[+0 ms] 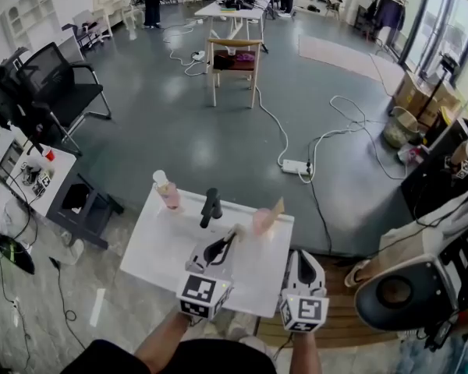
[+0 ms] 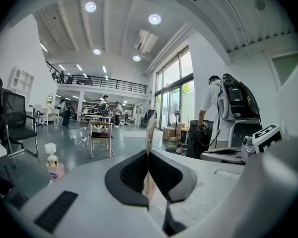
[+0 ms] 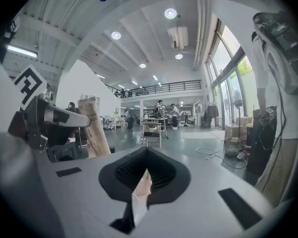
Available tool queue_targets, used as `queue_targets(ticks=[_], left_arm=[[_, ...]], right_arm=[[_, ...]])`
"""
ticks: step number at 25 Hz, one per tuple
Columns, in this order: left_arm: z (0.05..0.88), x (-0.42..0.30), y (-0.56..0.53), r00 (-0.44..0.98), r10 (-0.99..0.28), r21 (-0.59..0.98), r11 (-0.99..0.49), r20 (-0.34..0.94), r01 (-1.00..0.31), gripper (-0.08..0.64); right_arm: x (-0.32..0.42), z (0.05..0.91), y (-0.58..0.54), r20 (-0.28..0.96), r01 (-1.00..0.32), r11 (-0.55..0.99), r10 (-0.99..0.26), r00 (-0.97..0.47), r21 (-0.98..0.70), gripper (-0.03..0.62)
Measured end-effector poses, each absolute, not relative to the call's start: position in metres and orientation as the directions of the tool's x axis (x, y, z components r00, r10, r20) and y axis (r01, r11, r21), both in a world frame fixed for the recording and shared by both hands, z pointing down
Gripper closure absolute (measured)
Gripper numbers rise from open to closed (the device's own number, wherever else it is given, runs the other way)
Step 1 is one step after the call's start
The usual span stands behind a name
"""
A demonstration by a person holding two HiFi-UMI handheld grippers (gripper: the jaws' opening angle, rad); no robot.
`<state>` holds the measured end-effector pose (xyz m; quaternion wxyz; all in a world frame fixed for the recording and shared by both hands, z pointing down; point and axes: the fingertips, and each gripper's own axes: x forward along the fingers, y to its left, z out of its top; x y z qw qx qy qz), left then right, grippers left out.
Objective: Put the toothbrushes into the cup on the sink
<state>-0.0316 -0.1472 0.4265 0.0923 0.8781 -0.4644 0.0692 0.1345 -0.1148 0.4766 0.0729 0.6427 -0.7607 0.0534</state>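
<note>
A pink cup (image 1: 261, 221) stands near the far right of the white sink top (image 1: 164, 248), with a brown paper-wrapped toothbrush (image 1: 278, 206) sticking out of it. My left gripper (image 1: 232, 240) (image 2: 149, 155) is shut on a second wrapped toothbrush (image 1: 238, 231) (image 2: 150, 128), held upright just left of the cup. The right gripper view shows that toothbrush (image 3: 95, 128) flat-on. My right gripper (image 1: 300, 254) (image 3: 146, 150) hovers near the front right edge, shut. Nothing sticks out past its tips; only a pale pink sliver shows in the slit below them.
A black faucet (image 1: 210, 207) and a pink pump bottle (image 1: 167, 192) stand at the back of the sink top. A white machine (image 1: 421, 279) is at the right. Cables and a power strip (image 1: 296, 166) lie on the floor beyond. A person (image 2: 213, 113) stands far right.
</note>
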Motion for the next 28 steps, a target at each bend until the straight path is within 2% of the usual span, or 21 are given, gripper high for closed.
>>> queue_targets(ticks=[12, 28], left_arm=[[0.421, 0.01, -0.206, 0.57, -0.802, 0.089, -0.564, 0.179, -0.821, 0.555], [0.507, 0.049, -0.257, 0.553, -0.768, 0.119, -0.546, 0.324, -0.829, 0.555]], right_arm=[[0.177, 0.486, -0.133, 0.213, -0.993, 0.121, -0.969, -0.121, -0.015, 0.594], [0.22, 0.532, -0.177, 0.292, -0.993, 0.107, -0.949, -0.118, -0.057, 0.594]])
